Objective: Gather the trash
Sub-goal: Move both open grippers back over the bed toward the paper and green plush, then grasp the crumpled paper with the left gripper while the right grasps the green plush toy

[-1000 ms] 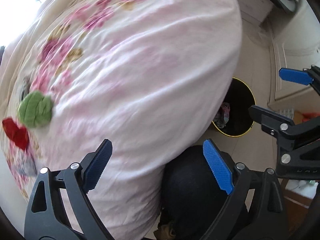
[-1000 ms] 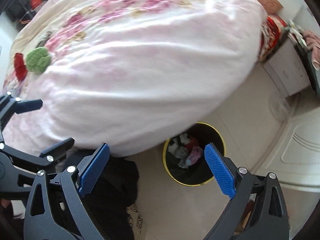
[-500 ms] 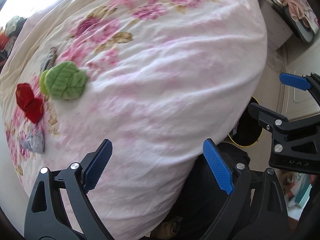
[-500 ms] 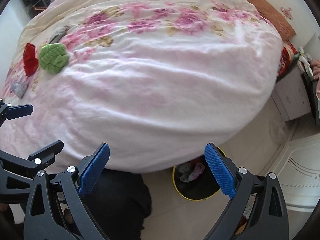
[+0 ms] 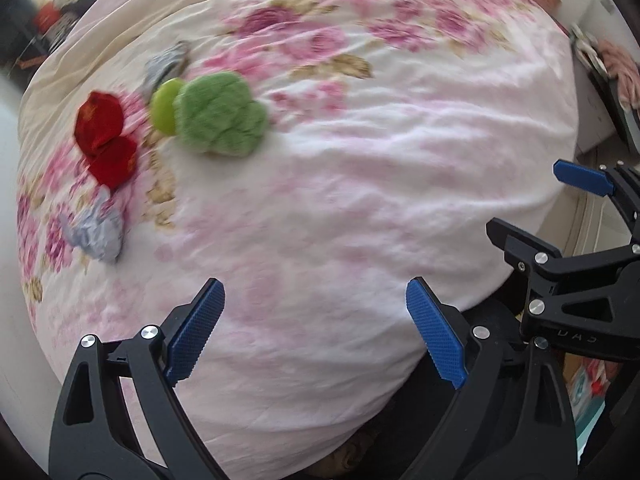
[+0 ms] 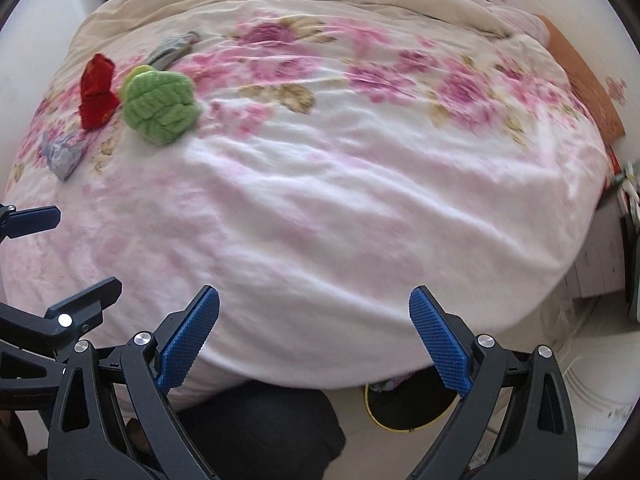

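Note:
Several pieces of trash lie on the floral bedspread (image 5: 360,184) at the left. A fuzzy green lump (image 5: 220,114) (image 6: 160,106) sits beside a smooth lime-green piece (image 5: 164,106). Left of them lies crumpled red wrapping (image 5: 104,140) (image 6: 96,92). A crumpled silver-grey wad (image 5: 96,228) (image 6: 60,152) rests nearer the bed edge, and a grey scrap (image 5: 166,60) (image 6: 172,48) lies farther back. My left gripper (image 5: 316,332) and right gripper (image 6: 314,336) both hang open and hold nothing, over the near bed edge. The black yellow-rimmed bin (image 6: 404,404) on the floor shows partly under the bed's overhang.
The right gripper's body (image 5: 580,272) shows at the right of the left wrist view; the left gripper's body (image 6: 48,320) shows at the left of the right wrist view. A person's dark trouser leg (image 6: 260,432) is below. A bedside cabinet (image 6: 604,256) stands at the right.
Both views have swung up from the floor and bin toward the bed top. The trash pieces now appear larger and nearer the centre. Both grippers stayed open.

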`<state>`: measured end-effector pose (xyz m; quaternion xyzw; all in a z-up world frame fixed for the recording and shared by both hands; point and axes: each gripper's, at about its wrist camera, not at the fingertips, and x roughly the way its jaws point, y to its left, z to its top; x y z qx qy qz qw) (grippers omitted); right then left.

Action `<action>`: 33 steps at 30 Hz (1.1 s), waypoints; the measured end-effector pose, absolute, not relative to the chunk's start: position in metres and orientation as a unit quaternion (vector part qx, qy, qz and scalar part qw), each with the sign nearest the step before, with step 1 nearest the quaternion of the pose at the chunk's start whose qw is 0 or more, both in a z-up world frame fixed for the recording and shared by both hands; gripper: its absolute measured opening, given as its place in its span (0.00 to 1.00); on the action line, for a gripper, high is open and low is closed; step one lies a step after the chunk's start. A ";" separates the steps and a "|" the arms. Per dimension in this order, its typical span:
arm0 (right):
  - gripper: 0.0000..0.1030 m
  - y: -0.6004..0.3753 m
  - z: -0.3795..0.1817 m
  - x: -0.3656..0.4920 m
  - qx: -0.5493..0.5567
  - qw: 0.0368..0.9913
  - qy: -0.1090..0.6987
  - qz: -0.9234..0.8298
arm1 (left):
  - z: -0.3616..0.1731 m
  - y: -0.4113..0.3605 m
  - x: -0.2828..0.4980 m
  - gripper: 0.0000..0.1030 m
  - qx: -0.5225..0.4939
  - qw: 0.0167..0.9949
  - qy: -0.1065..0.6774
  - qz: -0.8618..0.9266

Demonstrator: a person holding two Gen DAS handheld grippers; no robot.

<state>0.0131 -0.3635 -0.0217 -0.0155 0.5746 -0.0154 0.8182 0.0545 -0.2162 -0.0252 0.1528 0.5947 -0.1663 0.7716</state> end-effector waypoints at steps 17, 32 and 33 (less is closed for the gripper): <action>0.89 -0.281 -0.017 0.078 -0.070 0.824 0.560 0.055 | -0.022 -0.127 0.096 0.88 0.063 0.795 0.598 -0.083; 0.89 -0.241 -0.029 0.113 -0.099 0.820 0.559 0.077 | -0.036 -0.087 0.121 0.93 0.044 0.794 0.603 -0.062; 0.89 -0.240 -0.030 0.115 -0.100 0.819 0.559 0.077 | -0.037 -0.084 0.124 0.94 0.044 0.795 0.602 -0.060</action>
